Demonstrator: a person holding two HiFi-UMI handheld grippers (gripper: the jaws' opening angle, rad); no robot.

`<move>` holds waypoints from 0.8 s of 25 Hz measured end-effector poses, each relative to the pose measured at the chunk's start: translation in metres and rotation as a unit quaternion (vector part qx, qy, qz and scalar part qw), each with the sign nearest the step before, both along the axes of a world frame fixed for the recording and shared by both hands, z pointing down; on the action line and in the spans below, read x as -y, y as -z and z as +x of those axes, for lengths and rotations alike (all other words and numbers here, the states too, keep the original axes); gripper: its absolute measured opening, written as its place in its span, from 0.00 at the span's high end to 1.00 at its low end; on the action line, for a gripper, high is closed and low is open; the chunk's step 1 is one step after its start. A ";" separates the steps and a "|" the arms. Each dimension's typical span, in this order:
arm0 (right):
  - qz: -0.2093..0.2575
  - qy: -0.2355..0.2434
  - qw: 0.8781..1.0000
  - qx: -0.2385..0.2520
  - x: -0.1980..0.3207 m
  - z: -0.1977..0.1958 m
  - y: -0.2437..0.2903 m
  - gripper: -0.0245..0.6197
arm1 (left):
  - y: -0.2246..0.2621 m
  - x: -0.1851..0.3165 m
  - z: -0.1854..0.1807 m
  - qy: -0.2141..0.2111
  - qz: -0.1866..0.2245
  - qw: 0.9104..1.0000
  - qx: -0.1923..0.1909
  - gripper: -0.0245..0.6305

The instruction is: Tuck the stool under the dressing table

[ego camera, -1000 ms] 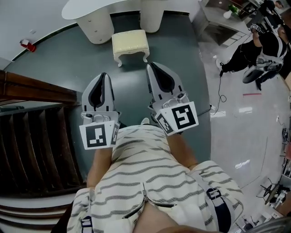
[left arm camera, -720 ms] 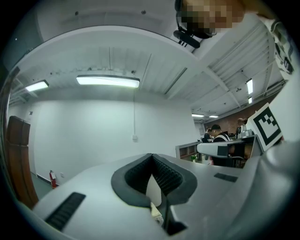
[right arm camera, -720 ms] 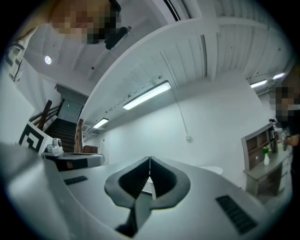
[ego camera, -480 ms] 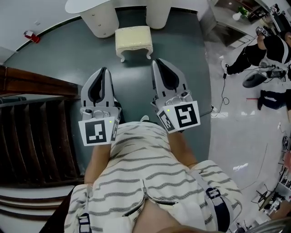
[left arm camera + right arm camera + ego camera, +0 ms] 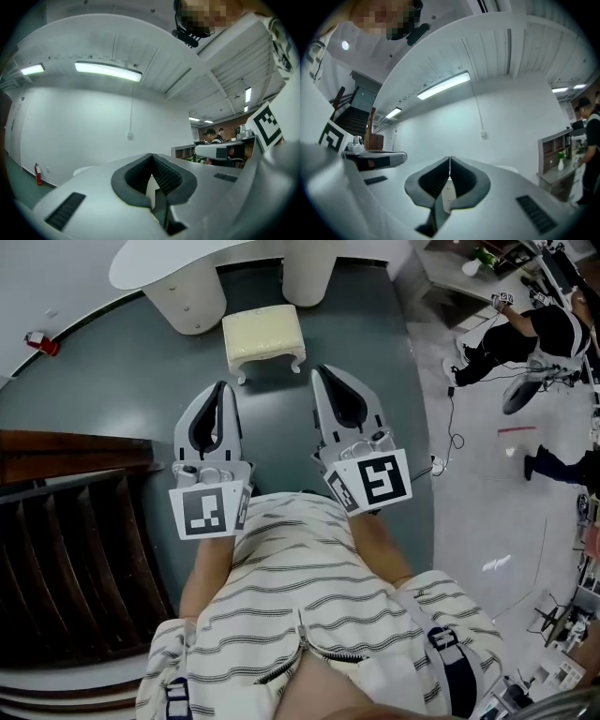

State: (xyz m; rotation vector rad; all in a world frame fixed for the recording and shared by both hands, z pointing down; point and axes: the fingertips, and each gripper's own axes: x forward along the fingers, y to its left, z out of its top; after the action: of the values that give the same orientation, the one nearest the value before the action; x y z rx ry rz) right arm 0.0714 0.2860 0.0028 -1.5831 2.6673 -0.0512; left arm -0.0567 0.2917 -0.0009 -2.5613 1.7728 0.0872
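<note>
In the head view a small cream stool point(image 5: 263, 336) with curved legs stands on the dark green floor, just in front of the white dressing table point(image 5: 178, 261) and between its two rounded legs. My left gripper point(image 5: 221, 388) is shut and empty, a short way short of the stool's left side. My right gripper point(image 5: 320, 372) is also shut and empty, beside the stool's near right corner. In the left gripper view the ribbed pads point(image 5: 165, 174) meet with nothing between them. The right gripper view shows the same closed pads point(image 5: 434, 178).
A dark wooden staircase point(image 5: 66, 521) runs along the left. A red fire extinguisher point(image 5: 37, 340) stands by the wall at the far left. A person point(image 5: 534, 329) and a floor cable point(image 5: 455, 432) are on the glossy floor at the right. Shelving point(image 5: 558, 159) stands at the right.
Both grippers have travelled together across the dark floor beside the stairs and stayed shut. The stool has kept its place by the table legs. The person at the right has shifted.
</note>
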 end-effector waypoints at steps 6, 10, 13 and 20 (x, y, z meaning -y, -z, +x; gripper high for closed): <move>-0.003 -0.034 0.999 -0.010 0.066 -0.045 0.009 0.94 | 0.005 0.075 -0.045 -0.034 -0.003 0.999 -0.015 0.95; -0.007 -0.058 0.998 -0.010 0.109 -0.085 0.014 0.94 | 0.008 0.124 -0.082 -0.057 -0.006 0.998 -0.023 0.95; -0.011 -0.076 0.997 -0.016 0.144 -0.114 0.011 0.94 | 0.003 0.160 -0.106 -0.081 -0.012 0.996 -0.031 0.95; -0.004 -0.099 0.995 -0.028 0.201 -0.168 0.004 0.94 | -0.011 0.221 -0.149 -0.127 -0.025 0.991 -0.032 0.95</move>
State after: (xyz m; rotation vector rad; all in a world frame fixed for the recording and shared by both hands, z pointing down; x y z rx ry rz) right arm -0.0970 0.0853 -0.0014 -1.8704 2.5365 -0.0115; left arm -0.2060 0.0703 0.0103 -2.8380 1.4731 0.1324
